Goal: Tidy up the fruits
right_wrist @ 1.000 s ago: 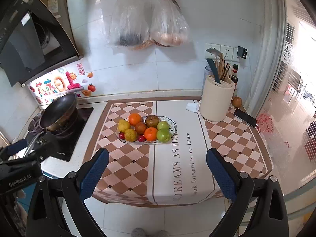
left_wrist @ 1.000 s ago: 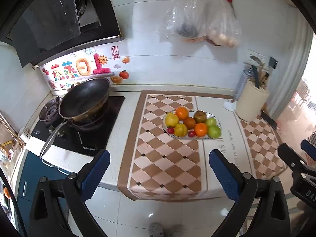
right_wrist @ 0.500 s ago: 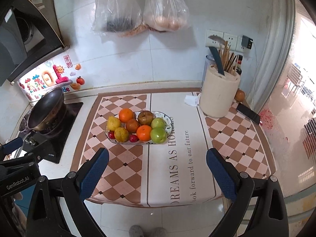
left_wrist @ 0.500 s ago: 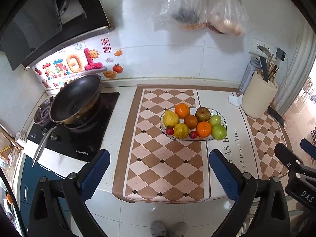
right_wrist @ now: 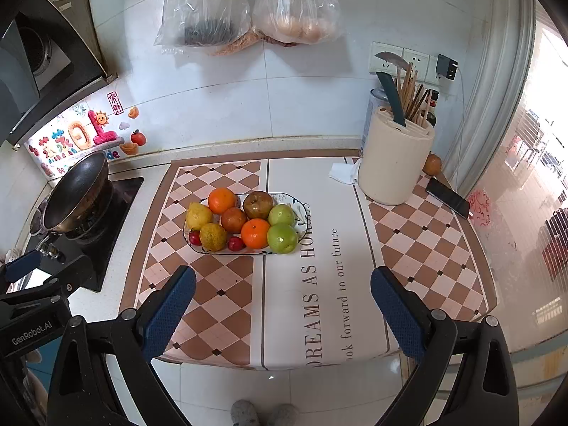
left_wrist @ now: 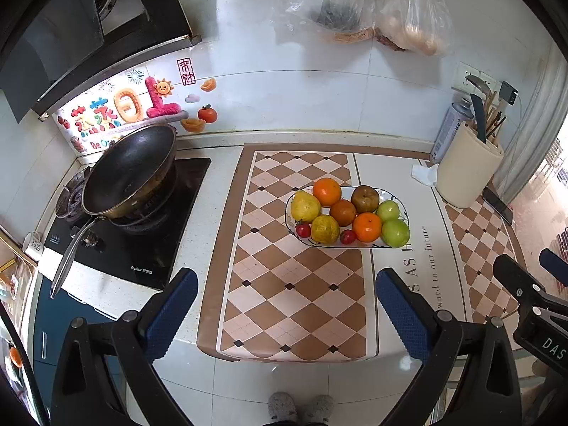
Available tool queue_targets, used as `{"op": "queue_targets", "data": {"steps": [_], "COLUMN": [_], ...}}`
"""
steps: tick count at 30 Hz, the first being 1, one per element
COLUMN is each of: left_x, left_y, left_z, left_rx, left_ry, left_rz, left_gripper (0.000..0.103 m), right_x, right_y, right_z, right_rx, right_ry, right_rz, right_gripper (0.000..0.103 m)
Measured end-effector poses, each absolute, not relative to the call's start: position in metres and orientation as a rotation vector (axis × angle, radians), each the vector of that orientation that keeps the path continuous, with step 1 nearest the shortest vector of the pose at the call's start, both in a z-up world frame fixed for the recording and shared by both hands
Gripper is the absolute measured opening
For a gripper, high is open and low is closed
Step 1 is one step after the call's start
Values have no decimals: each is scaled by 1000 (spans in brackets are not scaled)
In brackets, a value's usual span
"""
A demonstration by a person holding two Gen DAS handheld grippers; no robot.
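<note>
An oval plate (left_wrist: 403, 209) (right_wrist: 296, 202) on the counter mat holds several fruits: oranges (left_wrist: 327, 191) (right_wrist: 255, 233), yellow pears (left_wrist: 304, 207) (right_wrist: 198, 215), green apples (left_wrist: 395, 233) (right_wrist: 282, 238), a brown apple (left_wrist: 365, 198) (right_wrist: 258, 204) and small red fruits (left_wrist: 302, 229) (right_wrist: 235, 243). My left gripper (left_wrist: 286, 310) is open and empty, held in front of the counter edge, well short of the plate. My right gripper (right_wrist: 283, 309) is open and empty, also short of the plate. Each gripper shows at the edge of the other's view.
A black wok (left_wrist: 131, 172) (right_wrist: 78, 191) sits on the stove at the left. A cream utensil holder (left_wrist: 468, 174) (right_wrist: 396, 159) stands at the right, with a phone (right_wrist: 448, 197) and a small fruit (right_wrist: 432, 164) beside it. Plastic bags (right_wrist: 248, 10) hang on the wall.
Both grippers have moved forward and lower toward the counter; the plate of fruit looks nearer and larger. Both stay open and empty.
</note>
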State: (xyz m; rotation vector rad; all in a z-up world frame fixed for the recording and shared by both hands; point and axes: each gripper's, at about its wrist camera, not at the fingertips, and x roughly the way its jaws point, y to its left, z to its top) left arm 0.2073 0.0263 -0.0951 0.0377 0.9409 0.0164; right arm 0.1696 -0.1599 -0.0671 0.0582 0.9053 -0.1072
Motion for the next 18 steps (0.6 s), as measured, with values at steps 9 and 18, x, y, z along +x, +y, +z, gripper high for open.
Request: {"op": "queue_targets", "data": {"steps": [9, 18], "left_x": [207, 203], "left_y": [26, 29], "left_z": [-95, -93], "left_rx": [36, 36], "left_ry": [941, 931], "left_rz": [19, 17], "left_gripper": [103, 103], "right_x": [170, 170], "right_y": [-158, -158], "right_z": [-68, -68], "right_rx": [55, 57], "right_ry": [908, 905], "right_rz": [-109, -109], "right_gripper": [101, 101]}}
